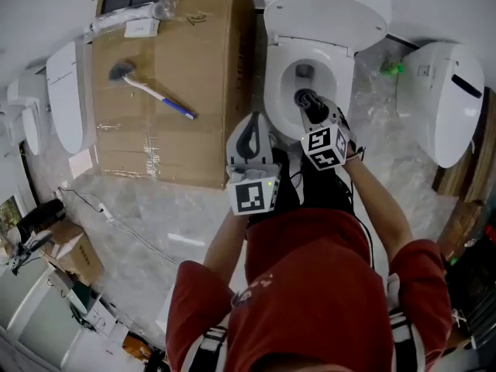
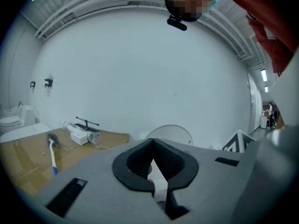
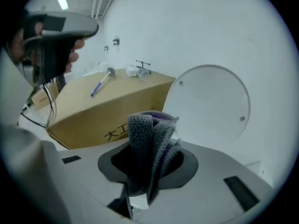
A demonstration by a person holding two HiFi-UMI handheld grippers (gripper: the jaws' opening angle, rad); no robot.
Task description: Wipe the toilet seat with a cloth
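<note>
The white toilet stands at the top centre of the head view with its lid raised and its bowl uncovered. My right gripper hangs over the front of the bowl, shut on a dark grey cloth. In the right gripper view the folded cloth sticks up out of the jaws in front of the round lid. My left gripper is beside the bowl's left rim, shut with nothing in it. Its closed fingertips point level at the white wall.
A big cardboard box stands left of the toilet, bearing a toilet brush and small items. More white toilet parts lie at the left and right. Plastic film covers the floor. Cables trail at the lower left.
</note>
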